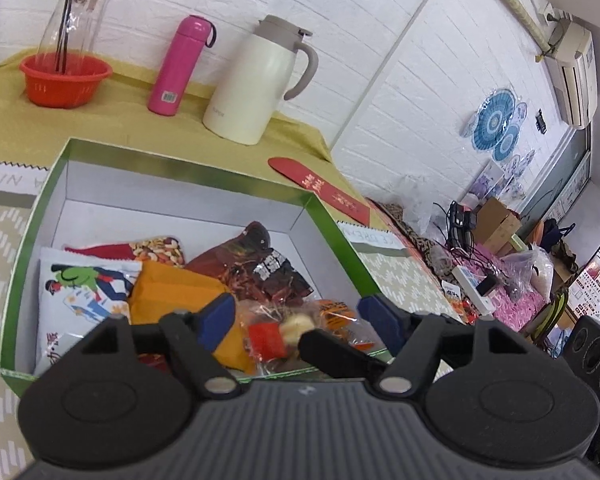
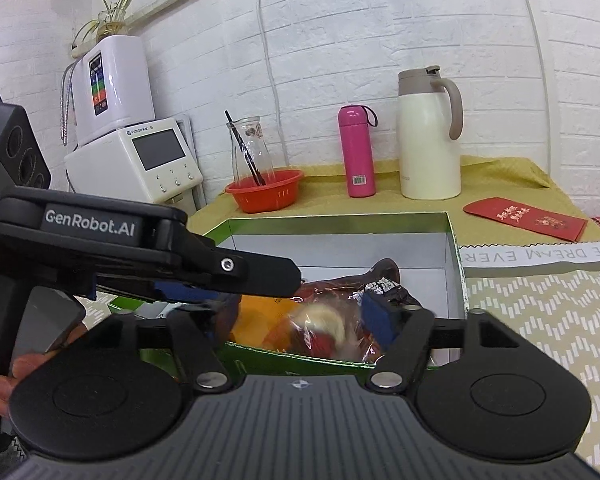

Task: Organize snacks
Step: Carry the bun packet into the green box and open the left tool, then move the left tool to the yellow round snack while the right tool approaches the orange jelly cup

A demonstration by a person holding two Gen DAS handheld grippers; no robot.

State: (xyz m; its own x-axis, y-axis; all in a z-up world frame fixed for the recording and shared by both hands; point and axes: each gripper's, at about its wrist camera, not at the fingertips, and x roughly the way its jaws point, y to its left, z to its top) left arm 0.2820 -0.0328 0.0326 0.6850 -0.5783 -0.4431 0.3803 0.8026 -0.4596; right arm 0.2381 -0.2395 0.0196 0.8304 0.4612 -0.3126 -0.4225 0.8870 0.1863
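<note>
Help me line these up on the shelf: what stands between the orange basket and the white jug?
The pink flask stands upright between the orange basket and the white jug, apart from both. Both wrist views show it.

The wall [image 2: 380,20] is white painted brick. A table with a yellow-green cloth [image 2: 496,176] stands against it. An air conditioner [image 1: 576,72] hangs high up. Blue round fans [image 1: 496,124], maybe paper, are stuck on the wall. The room is bright.
</note>
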